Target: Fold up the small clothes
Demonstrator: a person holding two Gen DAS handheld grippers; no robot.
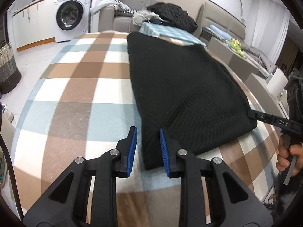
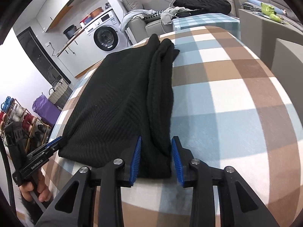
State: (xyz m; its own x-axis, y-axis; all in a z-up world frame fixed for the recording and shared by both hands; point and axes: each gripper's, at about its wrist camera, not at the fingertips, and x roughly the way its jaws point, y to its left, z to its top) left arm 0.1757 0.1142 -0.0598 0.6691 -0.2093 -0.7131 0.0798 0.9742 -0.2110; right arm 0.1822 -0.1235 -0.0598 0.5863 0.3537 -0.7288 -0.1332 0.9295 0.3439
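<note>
Lay flat on the checked blanket [image 1: 79, 87] — a black ribbed knit garment [image 1: 181, 87], folded lengthwise into a long narrow slab, one side doubled into a thick rolled edge in the right wrist view [image 2: 161, 98]. Ran away from both cameras toward a sofa [image 1: 121, 17] and a washing machine [image 1: 71, 14].

Left gripper [image 1: 147, 151]: blue-padded fingers [image 1: 132, 151] stood apart, straddling the near corner of the garment, cloth between the pads but not pinched. Seen also from the right wrist camera at the garment's left corner [image 2: 51, 147], touching the edge.

Right gripper [image 2: 156, 158]: fingers [image 2: 175, 158] likewise spread, set either side of the rolled near end — no clamping visible. From the left view, its tip [image 1: 253, 114] met the garment's right edge.
</note>
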